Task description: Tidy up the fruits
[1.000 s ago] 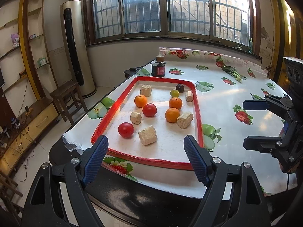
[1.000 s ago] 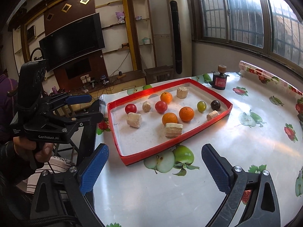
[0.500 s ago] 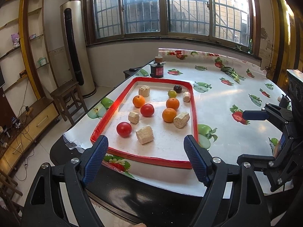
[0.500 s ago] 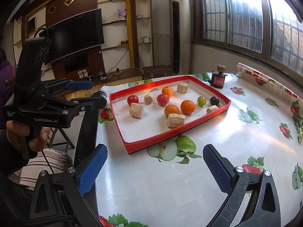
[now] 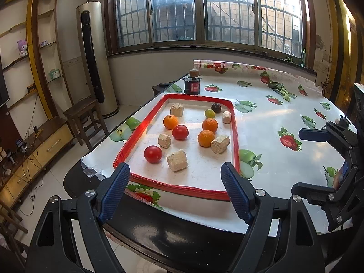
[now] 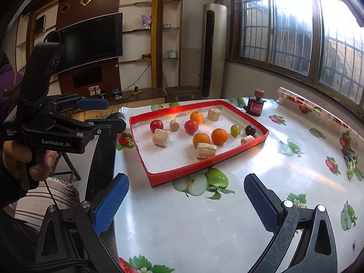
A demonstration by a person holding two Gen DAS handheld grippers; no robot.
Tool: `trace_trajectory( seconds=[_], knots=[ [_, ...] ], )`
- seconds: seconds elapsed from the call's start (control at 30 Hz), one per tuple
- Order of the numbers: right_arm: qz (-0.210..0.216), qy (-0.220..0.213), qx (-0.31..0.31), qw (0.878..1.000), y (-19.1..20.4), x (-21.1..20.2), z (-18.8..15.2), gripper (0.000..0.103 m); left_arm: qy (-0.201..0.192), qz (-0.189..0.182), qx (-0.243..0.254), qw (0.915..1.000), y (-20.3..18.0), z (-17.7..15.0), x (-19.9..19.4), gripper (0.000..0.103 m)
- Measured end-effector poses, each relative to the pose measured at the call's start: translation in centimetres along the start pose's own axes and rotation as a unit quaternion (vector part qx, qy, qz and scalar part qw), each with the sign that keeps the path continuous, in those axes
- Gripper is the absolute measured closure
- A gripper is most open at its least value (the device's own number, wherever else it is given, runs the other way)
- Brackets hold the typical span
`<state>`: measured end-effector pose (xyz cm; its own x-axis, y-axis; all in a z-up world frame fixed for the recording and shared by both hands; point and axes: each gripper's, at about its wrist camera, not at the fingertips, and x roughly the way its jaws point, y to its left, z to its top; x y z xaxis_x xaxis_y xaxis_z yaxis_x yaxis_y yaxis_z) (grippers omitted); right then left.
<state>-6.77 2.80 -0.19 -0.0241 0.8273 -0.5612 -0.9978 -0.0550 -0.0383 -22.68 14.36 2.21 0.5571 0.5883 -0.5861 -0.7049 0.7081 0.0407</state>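
Right wrist view only: TV on the wall and the person's hand on the left gripper's handle, off the desk's left edge. Left wrist view only: window wall head-on, wooden stool by the floor, right gripper at the frame's right edge, over the desk.

Fruit all sits inside the red tray: three oranges, two tomatoes, a green fruit and a dark fruit near the far end. Five beige blocks are mixed in among them; one touches the nearest orange. Dark jar with a cork top stands just beyond the tray's far rim. Nothing sits between either gripper and the tray.

Left gripper: released, jaws wide, empty, at the tray's near short end. Right gripper: released, jaws wide, empty, above bare tablecloth beside the tray's long side.
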Motion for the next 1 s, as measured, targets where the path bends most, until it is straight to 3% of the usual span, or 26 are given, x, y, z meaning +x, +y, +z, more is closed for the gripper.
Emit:
trace_trajectory(
  seconds=[0.37, 1.0],
  knots=[
    [-0.001, 0.003, -0.003, 1.0, 0.28, -0.02, -0.33, 0.001, -0.02, -0.01, -0.007, 0.9997, 0.35, -0.05, -0.74, 0.021],
    [-0.004, 0.01, -0.004, 1.0, 0.27, 0.38, -0.4, 0.001, -0.021, -0.004, -0.008, 0.9997, 0.79, -0.2, -0.75, 0.021]
  ],
)
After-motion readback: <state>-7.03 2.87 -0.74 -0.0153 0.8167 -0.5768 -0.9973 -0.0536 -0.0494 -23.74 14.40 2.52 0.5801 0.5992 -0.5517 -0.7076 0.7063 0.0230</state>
